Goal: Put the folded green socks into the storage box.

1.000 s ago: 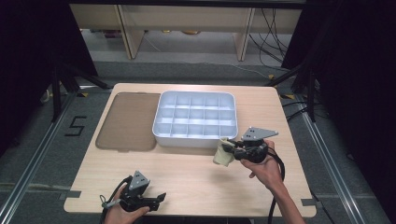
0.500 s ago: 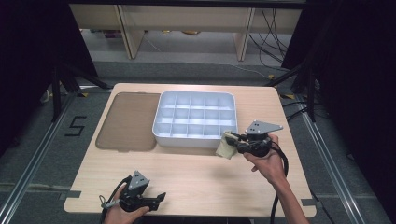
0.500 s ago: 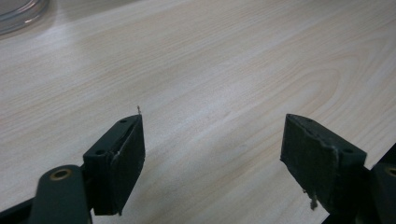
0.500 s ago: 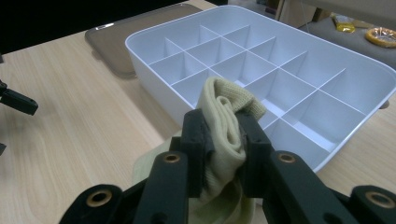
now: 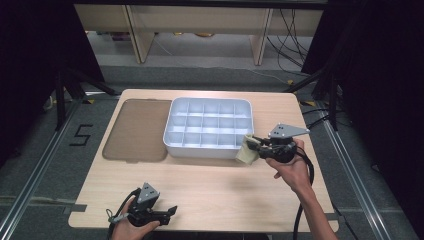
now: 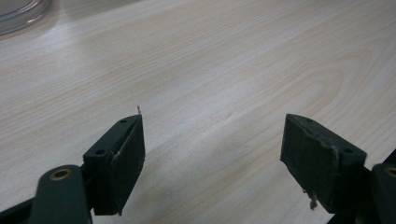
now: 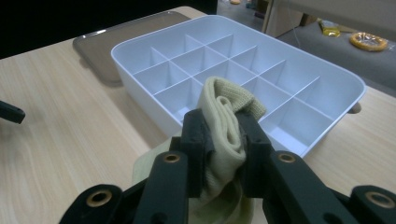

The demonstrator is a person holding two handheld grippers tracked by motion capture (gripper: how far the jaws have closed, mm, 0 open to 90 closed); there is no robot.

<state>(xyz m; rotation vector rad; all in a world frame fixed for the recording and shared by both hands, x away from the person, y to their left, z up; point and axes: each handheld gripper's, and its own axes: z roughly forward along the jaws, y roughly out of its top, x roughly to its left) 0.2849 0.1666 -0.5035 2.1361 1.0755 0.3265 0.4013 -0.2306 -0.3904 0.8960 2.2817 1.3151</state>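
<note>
Right gripper view is showing the right gripper pinching a rolled-up yellowish sock tight between its jaws, sitting just off the near rim of the white divided tray. In the high view that gripper is hanging beside the tray's front right corner, with the sock dangling over the wooden table. So the pickup looks done and the drop-off isn't: the sock is not yet in any compartment. Every cell of the tray is looking empty, as far as the dividers let anyone see. The brownish lid is lying flat to the tray's left, just beside it. The left gripper is resting near the table's front edge, jaws gaping wide with nothing between them.
</note>
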